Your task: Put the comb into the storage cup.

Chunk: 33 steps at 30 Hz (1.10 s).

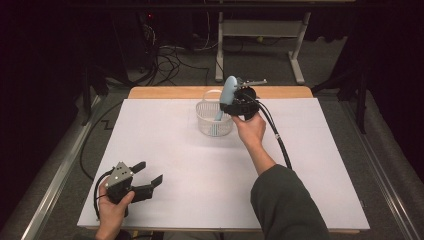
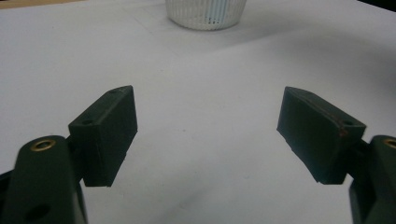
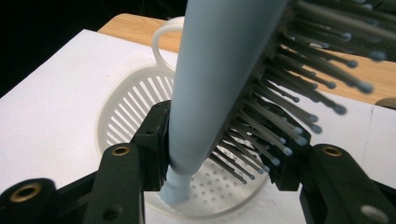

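brush point(image 3: 219, 79): pale blue back and handle, grey bristles with blue-grey tips
basket point(image 1: 210, 120): white, slotted walls, dotted floor
grippers point(image 1: 145, 175): black jaws, brass-coloured rivets
worktop point(image 1: 200, 180): white sheet, tan wood strip at far edge
sleeve point(image 1: 285, 205): dark grey-green

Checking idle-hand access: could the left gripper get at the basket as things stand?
Probably yes. The left gripper is open over bare table, nothing lying between it and the basket. But the right gripper holds a hairbrush into the basket, crowding its right side.
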Motion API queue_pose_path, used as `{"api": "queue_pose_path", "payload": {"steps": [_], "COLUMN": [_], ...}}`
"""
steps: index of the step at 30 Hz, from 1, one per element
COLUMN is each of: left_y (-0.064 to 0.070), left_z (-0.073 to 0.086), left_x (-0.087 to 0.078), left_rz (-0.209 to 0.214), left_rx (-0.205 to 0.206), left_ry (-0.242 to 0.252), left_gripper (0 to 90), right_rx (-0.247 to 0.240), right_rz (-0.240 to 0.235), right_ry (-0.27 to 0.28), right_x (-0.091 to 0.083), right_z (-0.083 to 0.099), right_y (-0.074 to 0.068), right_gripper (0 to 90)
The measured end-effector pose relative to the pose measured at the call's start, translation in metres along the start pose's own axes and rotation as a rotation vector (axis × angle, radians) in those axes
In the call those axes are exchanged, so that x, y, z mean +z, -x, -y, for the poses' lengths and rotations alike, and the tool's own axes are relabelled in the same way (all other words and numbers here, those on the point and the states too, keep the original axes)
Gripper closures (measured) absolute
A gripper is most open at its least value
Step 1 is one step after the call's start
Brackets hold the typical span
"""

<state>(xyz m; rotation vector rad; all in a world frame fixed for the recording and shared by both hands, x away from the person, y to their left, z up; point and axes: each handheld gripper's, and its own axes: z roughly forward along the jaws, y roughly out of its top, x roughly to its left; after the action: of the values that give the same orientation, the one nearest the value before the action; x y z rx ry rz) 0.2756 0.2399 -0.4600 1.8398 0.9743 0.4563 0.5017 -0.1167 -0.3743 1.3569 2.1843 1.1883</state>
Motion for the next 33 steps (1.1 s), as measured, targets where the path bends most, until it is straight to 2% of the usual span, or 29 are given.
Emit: {"api": "queue_pose_path", "payload": {"steps": [18, 33], "left_y": [-0.001, -0.001], "left_z": [0.0, 0.001], "left_x": [0.0, 0.0], "left_rz": [-0.004, -0.003], "left_rx": [-0.006, -0.007], "left_ry": [0.003, 0.001], "left_gripper": [21.0, 21.0], "right_rx": [0.064, 0.055], "right_rz": [-0.009, 0.011], "right_ry": [-0.023, -0.039], "right_x": [-0.004, -0.002], "right_z": [0.008, 0.01], "right_y": [0.02, 0.02], "right_gripper": [46.3, 44.2]}}
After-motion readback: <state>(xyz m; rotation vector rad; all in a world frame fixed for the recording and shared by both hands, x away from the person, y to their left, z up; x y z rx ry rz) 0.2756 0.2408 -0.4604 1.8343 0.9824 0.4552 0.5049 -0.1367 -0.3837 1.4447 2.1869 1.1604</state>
